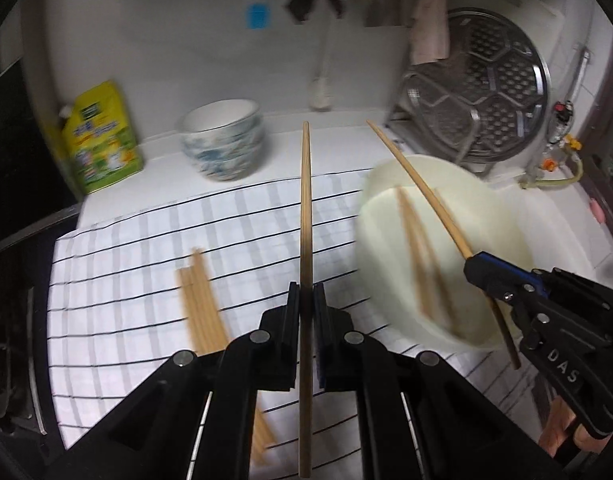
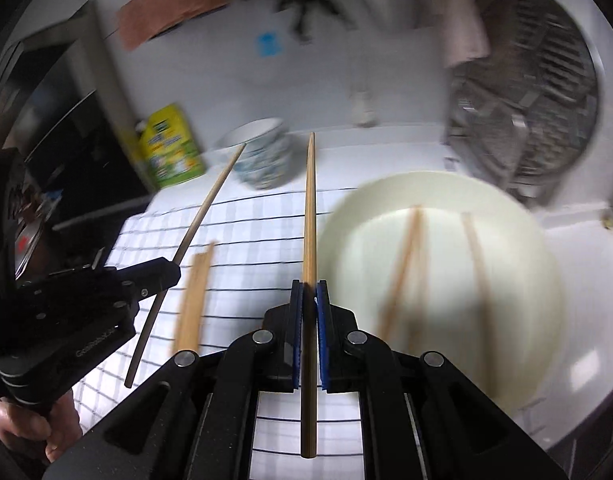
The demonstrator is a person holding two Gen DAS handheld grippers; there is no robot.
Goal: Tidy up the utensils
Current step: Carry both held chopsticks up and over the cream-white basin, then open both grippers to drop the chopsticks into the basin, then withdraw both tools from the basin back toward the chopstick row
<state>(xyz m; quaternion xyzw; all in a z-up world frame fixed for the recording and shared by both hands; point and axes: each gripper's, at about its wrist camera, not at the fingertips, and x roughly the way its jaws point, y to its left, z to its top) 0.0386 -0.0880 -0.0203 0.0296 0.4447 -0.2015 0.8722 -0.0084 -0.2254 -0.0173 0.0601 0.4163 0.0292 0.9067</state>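
My left gripper (image 1: 306, 292) is shut on a wooden chopstick (image 1: 305, 208) that points forward over the checked cloth (image 1: 138, 264). My right gripper (image 2: 310, 290) is shut on another wooden chopstick (image 2: 310, 216). The right gripper also shows in the left wrist view (image 1: 476, 262), holding its chopstick (image 1: 418, 188) over the cream bowl (image 1: 502, 240). The bowl (image 2: 518, 280) holds a few chopsticks (image 2: 402, 264). Several loose chopsticks (image 1: 200, 300) lie on the cloth at the left. The left gripper shows in the right wrist view (image 2: 168, 272) with its chopstick (image 2: 208, 204).
A stack of patterned bowls (image 1: 224, 140) stands at the back. A yellow-green pouch (image 1: 100, 136) stands at the back left. A metal steamer rack (image 1: 482, 88) leans at the back right. The cloth (image 2: 242, 240) covers the white counter.
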